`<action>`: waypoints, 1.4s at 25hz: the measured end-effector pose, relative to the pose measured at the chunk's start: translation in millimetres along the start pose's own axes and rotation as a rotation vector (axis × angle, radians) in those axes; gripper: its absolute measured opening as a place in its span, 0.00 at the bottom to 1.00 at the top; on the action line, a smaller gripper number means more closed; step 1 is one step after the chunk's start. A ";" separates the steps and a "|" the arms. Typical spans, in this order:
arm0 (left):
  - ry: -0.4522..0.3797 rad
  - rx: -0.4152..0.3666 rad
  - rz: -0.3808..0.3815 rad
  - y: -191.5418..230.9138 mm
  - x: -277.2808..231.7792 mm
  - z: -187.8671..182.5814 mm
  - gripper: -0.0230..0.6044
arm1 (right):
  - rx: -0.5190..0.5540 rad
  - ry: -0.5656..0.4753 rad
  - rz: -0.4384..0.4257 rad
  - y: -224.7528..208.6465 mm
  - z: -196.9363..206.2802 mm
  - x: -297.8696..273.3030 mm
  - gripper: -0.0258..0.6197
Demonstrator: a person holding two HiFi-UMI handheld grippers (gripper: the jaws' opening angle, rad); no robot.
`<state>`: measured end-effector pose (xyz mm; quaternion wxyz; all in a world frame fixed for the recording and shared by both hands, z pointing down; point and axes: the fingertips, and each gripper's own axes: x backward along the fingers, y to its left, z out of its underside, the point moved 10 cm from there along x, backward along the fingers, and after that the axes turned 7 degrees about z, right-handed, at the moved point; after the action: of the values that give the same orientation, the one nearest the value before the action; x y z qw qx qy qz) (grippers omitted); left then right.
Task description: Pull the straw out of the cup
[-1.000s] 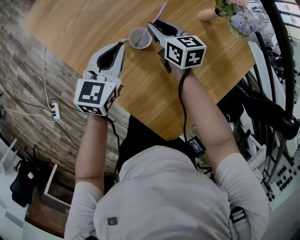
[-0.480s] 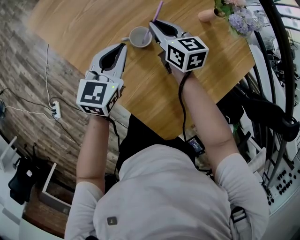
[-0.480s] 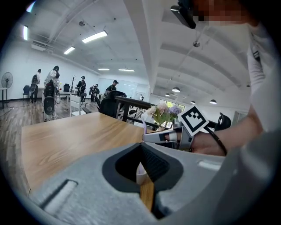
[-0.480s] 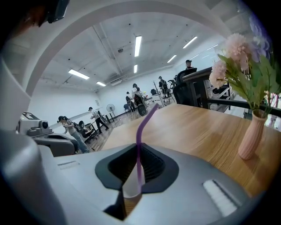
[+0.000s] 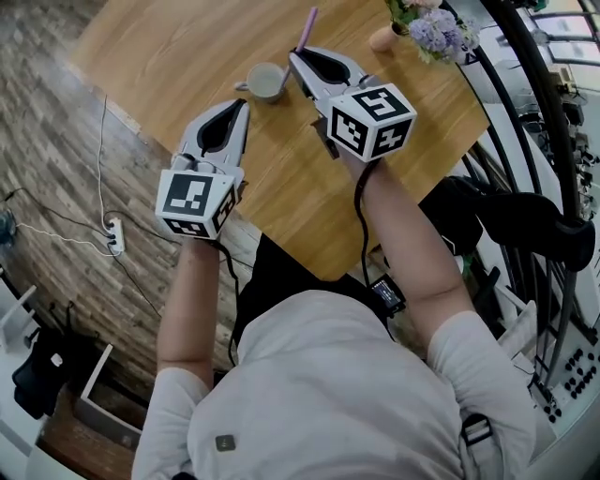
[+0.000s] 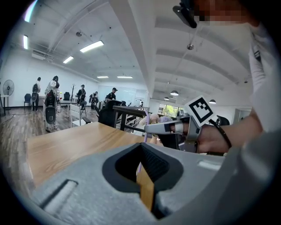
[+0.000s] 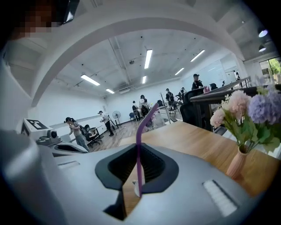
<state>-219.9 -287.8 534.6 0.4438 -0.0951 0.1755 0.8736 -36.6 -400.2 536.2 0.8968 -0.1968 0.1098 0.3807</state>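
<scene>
Okay, the right tool [image 5: 298,52] is pinching the purple straw [image 5: 307,26]. Its jaws have just been closing, and in the right gripper view we see the straw upright between the pads, bent top sticking out above them. A side-on pinch like that makes sense to us: it keeps the straw upright so it can come straight up through the cup mouth without scraping or tipping anything.

In the head view the cup [image 5: 266,81] sits upright on the tabletop [image 5: 178,56], just beside the right tool's tip and off to its left. The straw shows apart from the rim. Its lower end is hidden behind the tool there, but the right gripper view shows that end bare in the jaw gap, so we judge the straw out of the cup, or all but out.

The left tool [image 5: 243,103] has its jaws pressed together on nothing. It hangs short of the cup, not touching it. We read that as standby, ready to steady the cup if it drags, though the cup looks stable alone.

A vase [image 5: 382,37] of flowers stands further right, apart from the straw. We flag it only as something to avoid when carrying the straw away.
</scene>
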 end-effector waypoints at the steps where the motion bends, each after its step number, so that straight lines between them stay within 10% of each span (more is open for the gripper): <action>1: -0.008 -0.009 -0.001 -6.7 4.1 -4.9 0.04 | 0.006 -0.011 -0.001 3.8 -4.5 8.6 0.09; 19: -0.174 -0.098 -0.004 -144.2 95.8 -79.1 0.04 | 0.074 -0.122 -0.038 74.0 -38.2 187.1 0.09; 35: -0.218 -0.160 -0.063 -255.2 187.8 -68.4 0.04 | 0.181 -0.186 -0.153 123.8 -13.2 338.7 0.09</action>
<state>-123.2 -36.3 354.4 0.4785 -0.0401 0.0527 0.8756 105.3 -111.1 373.5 0.9435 -0.0869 0.0450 0.3165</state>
